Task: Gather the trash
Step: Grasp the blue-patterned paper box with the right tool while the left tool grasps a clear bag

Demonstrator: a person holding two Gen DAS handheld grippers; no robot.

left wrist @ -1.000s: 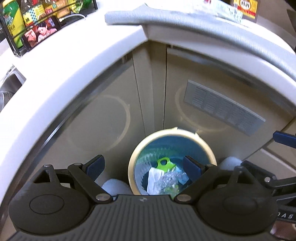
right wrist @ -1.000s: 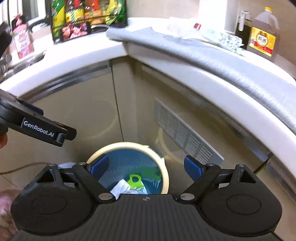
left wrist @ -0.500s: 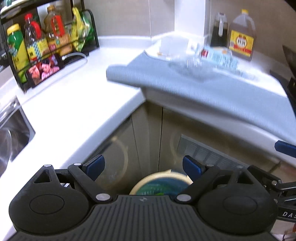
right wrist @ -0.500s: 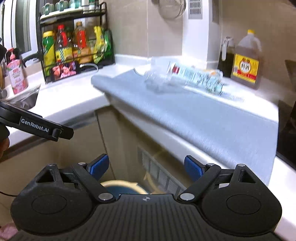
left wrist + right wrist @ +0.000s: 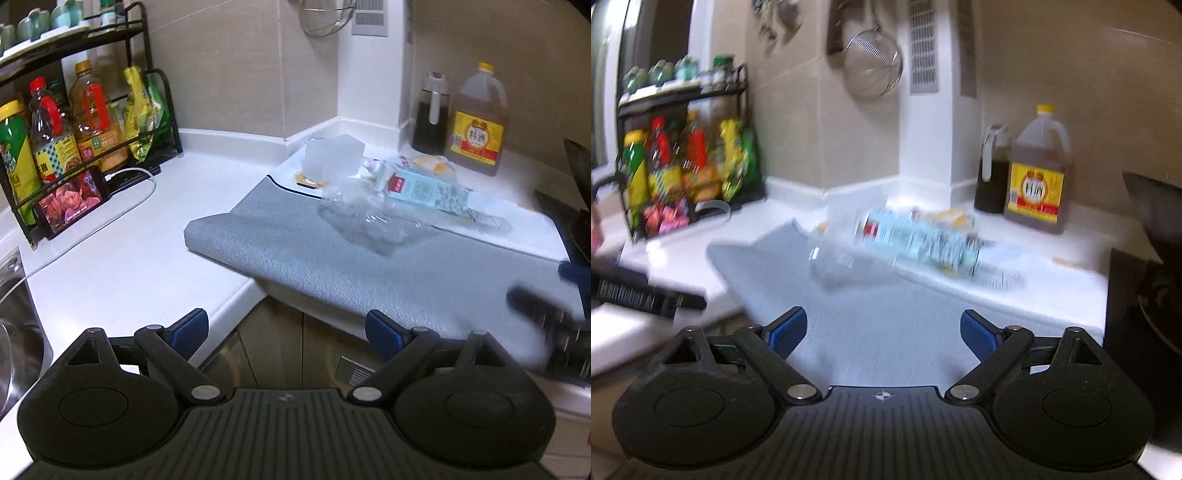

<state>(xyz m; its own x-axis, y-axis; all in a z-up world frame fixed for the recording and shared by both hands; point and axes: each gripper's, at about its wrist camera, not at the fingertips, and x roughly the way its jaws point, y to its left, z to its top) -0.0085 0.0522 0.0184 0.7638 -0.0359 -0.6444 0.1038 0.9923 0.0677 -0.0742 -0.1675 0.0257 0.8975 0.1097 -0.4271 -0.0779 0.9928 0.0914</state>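
Trash lies on a grey cloth mat (image 5: pixel 369 258) (image 5: pixel 871 314) on the white counter: a crumpled clear plastic wrapper (image 5: pixel 365 218) (image 5: pixel 834 258), a light-blue carton (image 5: pixel 421 188) (image 5: pixel 923 236) lying on its side, and a frosted plastic cup (image 5: pixel 332 157). My left gripper (image 5: pixel 288 326) hangs open and empty at the counter's front edge, short of the mat. My right gripper (image 5: pixel 882 328) is over the mat's near part with its jaws opening and nothing between them. In the left wrist view the right gripper (image 5: pixel 554 325) shows blurred at the right edge. The bin is out of view.
A black rack (image 5: pixel 74 122) of bottles and snack bags stands at back left, with a phone (image 5: pixel 70 203) propped against it. A brown jug (image 5: pixel 476 122) and a dark bottle (image 5: pixel 430 114) stand at back right. A sink (image 5: pixel 14 332) lies left, a dark stove (image 5: pixel 1145 295) right.
Both grippers have risen from above the yellow-rimmed bin by the cabinets up to counter height. The bin has dropped out of both views and the mat with the trash has come in.
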